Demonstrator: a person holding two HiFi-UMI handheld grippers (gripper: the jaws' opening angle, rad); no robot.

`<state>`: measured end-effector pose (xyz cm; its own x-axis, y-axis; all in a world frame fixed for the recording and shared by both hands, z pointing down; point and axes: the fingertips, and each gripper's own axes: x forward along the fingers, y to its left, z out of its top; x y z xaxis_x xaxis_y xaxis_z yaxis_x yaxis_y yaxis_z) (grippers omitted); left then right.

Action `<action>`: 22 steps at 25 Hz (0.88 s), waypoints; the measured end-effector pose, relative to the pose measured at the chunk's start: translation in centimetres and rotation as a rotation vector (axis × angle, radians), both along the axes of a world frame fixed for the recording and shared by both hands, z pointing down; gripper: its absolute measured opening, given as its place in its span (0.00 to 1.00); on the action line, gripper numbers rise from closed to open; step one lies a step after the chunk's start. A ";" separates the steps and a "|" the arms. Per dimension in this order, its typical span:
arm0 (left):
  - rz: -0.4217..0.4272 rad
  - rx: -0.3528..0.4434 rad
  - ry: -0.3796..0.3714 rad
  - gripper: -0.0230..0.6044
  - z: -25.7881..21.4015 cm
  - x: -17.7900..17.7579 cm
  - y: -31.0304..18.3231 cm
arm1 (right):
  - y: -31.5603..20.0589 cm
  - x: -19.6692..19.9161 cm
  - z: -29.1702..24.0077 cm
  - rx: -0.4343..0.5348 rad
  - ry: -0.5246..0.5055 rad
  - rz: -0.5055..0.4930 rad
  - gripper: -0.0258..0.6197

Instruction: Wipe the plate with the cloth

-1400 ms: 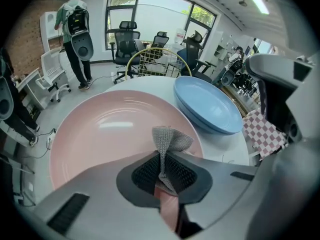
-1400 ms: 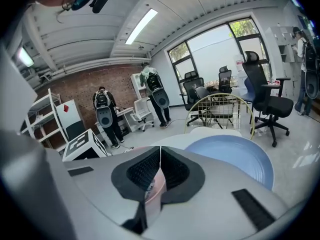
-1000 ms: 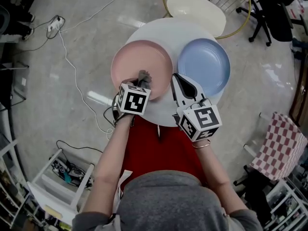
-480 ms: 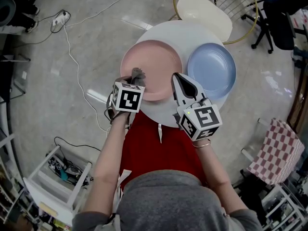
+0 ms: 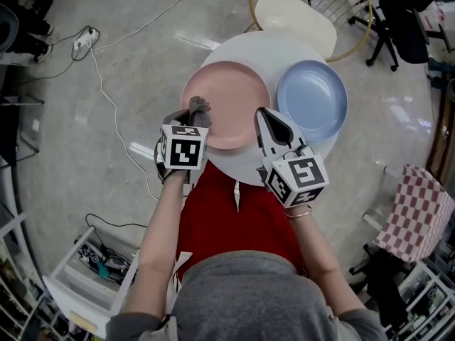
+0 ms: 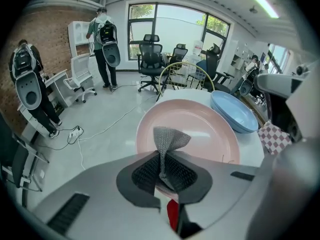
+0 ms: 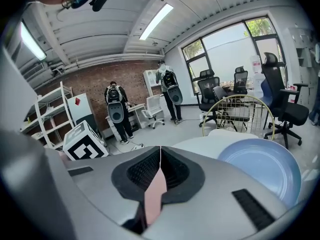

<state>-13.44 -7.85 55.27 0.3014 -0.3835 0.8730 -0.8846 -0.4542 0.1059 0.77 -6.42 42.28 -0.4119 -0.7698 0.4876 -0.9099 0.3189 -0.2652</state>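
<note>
Nearest the person, the left tool hangs at the near left rim of the pink plate. Its jaws are closed tight on a grey cloth, and a tuft stands up past the tips over that rim. Pinching it low leaves loose fabric to drag across the plate. I cannot tell whether the cloth touches the surface.

At the plate's near right rim the right tool has its jaws drawn together with nothing in them. Only pink shows through the slot beneath. It is likely placed there to steady the plate.

The plate lies flat on the round white table, with most of its face bare beyond the cloth. Just to its right sits a blue plate, and beyond both is a cream chair seat.
</note>
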 end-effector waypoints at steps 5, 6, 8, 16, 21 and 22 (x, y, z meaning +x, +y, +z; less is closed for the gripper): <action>0.025 0.048 0.079 0.09 -1.6 1.7 0.2 | 1.5 0.8 -0.3 0.002 0.018 0.047 0.09; 0.036 0.060 0.097 0.09 -1.9 2.3 0.3 | 1.9 1.1 -0.3 0.001 0.023 0.056 0.09; 0.058 0.070 0.136 0.09 -2.2 4.0 0.9 | 2.4 1.9 -0.4 -0.002 0.031 0.073 0.09; 0.171 0.015 0.197 0.09 -1.6 11.0 4.8 | 4.2 5.2 -1.0 -0.007 0.030 0.110 0.09; 0.160 -0.003 0.113 0.09 -0.3 11.2 6.6 | 5.8 6.6 -0.7 -0.019 0.020 0.096 0.09; 0.155 0.000 0.098 0.09 -0.2 11.1 6.9 | 6.1 7.0 -0.7 -0.020 0.017 0.095 0.09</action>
